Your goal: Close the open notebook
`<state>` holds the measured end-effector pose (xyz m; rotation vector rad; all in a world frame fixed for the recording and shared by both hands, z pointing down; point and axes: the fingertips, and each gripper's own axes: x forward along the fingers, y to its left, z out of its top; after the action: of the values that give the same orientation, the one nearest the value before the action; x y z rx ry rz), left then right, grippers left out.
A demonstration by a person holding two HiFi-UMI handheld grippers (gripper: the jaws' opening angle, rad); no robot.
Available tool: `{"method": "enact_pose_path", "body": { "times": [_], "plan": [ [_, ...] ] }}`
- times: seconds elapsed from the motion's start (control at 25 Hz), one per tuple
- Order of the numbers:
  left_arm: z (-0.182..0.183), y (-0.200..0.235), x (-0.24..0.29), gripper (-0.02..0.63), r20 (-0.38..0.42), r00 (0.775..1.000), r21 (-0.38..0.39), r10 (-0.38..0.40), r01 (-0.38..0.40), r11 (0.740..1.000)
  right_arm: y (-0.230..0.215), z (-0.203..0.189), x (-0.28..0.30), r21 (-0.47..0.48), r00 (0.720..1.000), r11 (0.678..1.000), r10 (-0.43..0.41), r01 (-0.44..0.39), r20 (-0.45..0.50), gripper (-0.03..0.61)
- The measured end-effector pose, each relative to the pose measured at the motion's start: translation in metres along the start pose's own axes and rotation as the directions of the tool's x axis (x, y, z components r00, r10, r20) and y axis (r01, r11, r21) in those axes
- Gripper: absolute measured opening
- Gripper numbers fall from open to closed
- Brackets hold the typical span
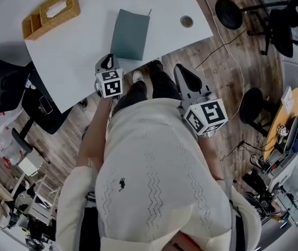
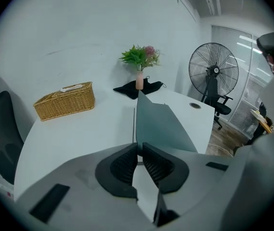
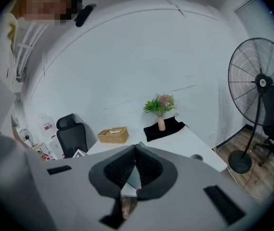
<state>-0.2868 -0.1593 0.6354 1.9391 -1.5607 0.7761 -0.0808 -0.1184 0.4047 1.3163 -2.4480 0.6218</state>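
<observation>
The notebook (image 1: 130,34) lies flat on the white bench (image 1: 75,51), upper middle of the head view, with its grey-teal cover down and no page showing. Its near edge sits close to the bench's front rim.

The left gripper (image 1: 107,60) hangs just below and left of that near edge, at the rim of the bench. In the left gripper view its jaws stand a narrow slit apart. The gripper (image 2: 140,146) is released and holds nothing, and the notebook (image 2: 163,121) fills the middle of the frame just beyond the tips.

The right gripper (image 1: 183,73) is lower right of the notebook in the head view, off the bench and over the wood floor (image 1: 232,61), well apart from the notebook. In its own view the jaws meet at the tips. The gripper (image 3: 135,147) is clenched and empty.

A wicker basket (image 1: 51,13) stands at the upper left of the bench, well apart from the notebook. It shows at middle left in the left gripper view (image 2: 65,101). A round grommet (image 1: 186,21) sits in the bench to the right of the notebook. At the far end of the bench a vase of flowers (image 2: 139,76) stands on a black cloth (image 2: 132,87). A pedestal fan (image 2: 214,71) stands beyond the bench at the right.
</observation>
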Motion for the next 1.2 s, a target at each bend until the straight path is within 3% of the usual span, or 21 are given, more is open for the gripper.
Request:
{"method": "enact_pose_path", "body": {
  "times": [0.2, 0.32, 0.56, 0.84, 1.08, 1.2],
  "plan": [
    [0.0, 0.002, 0.0, 0.057, 0.006, 1.0, 0.008, 0.002, -0.002, 1.0, 0.003, 0.0, 0.004, -0.006, 1.0, 1.0, 0.012, -0.013, -0.007, 0.002],
    [-0.002, 0.004, -0.001, 0.141, 0.0, 1.0, -0.014, -0.012, 0.012, 1.0, 0.005, 0.0, 0.005, -0.006, 1.0, 1.0, 0.017, -0.017, -0.009, 0.002],
    [0.008, 0.013, -0.014, 0.147, 0.047, 0.999, -0.035, -0.013, 0.015, 0.999, 0.008, -0.004, 0.011, -0.007, 0.999, 1.0, 0.029, -0.03, -0.018, 0.002],
    [0.035, -0.002, -0.043, 0.03, 0.128, 0.989, -0.045, -0.08, 0.086, 0.995, 0.012, -0.005, 0.017, -0.008, 0.999, 0.999, 0.048, -0.048, -0.022, 0.001],
    [0.059, -0.029, -0.06, 0.014, 0.189, 0.965, -0.029, -0.182, 0.191, 0.981, 0.009, -0.012, 0.018, 0.002, 0.998, 0.999, 0.045, -0.045, -0.032, 0.002],
    [0.068, -0.046, -0.069, 0.012, 0.211, 0.946, 0.013, -0.246, 0.249, 0.968, 0.007, -0.014, 0.019, 0.006, 0.998, 0.999, 0.041, -0.041, -0.037, 0.002]
  ]
}}
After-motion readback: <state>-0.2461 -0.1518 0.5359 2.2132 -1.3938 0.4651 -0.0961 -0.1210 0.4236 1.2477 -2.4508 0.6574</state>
